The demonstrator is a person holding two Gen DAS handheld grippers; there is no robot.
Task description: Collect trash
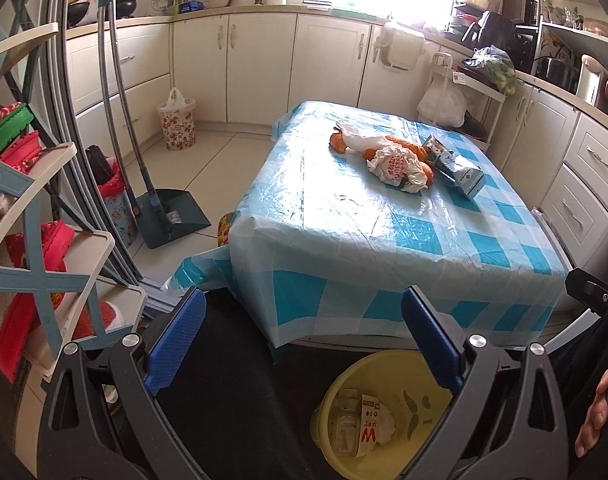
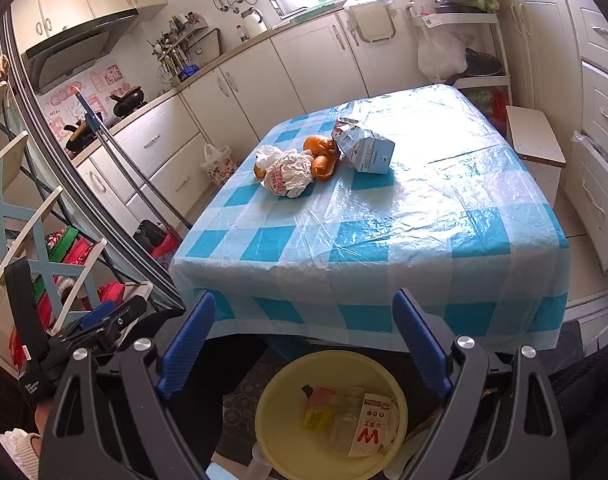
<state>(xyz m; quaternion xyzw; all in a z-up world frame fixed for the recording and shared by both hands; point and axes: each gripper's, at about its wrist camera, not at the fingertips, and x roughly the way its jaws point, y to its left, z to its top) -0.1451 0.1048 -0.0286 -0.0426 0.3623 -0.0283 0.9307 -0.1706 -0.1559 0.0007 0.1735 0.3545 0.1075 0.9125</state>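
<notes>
On the blue-checked table (image 1: 344, 236) (image 2: 384, 240) lie a crumpled printed wrapper (image 1: 398, 168) (image 2: 289, 174), orange peels (image 1: 338, 142) (image 2: 320, 146), a white plastic bag (image 1: 362, 138) and a blue-white milk carton (image 1: 454, 166) (image 2: 364, 148). A yellow bin (image 1: 336, 392) (image 2: 279, 396) on the floor below the table's near edge holds a red-white carton (image 1: 370, 428) (image 2: 370, 428) and a clear bottle. My left gripper (image 1: 304, 340) and right gripper (image 2: 304, 340) are both open and empty, held above the bin, short of the table.
A shelf rack (image 1: 35, 216) stands at the left. A dustpan and broom (image 1: 171, 212) and a floral waste basket (image 1: 177, 122) are on the floor. Cabinets (image 1: 259, 64) line the back and right. A stool (image 2: 534, 140) is beside the table.
</notes>
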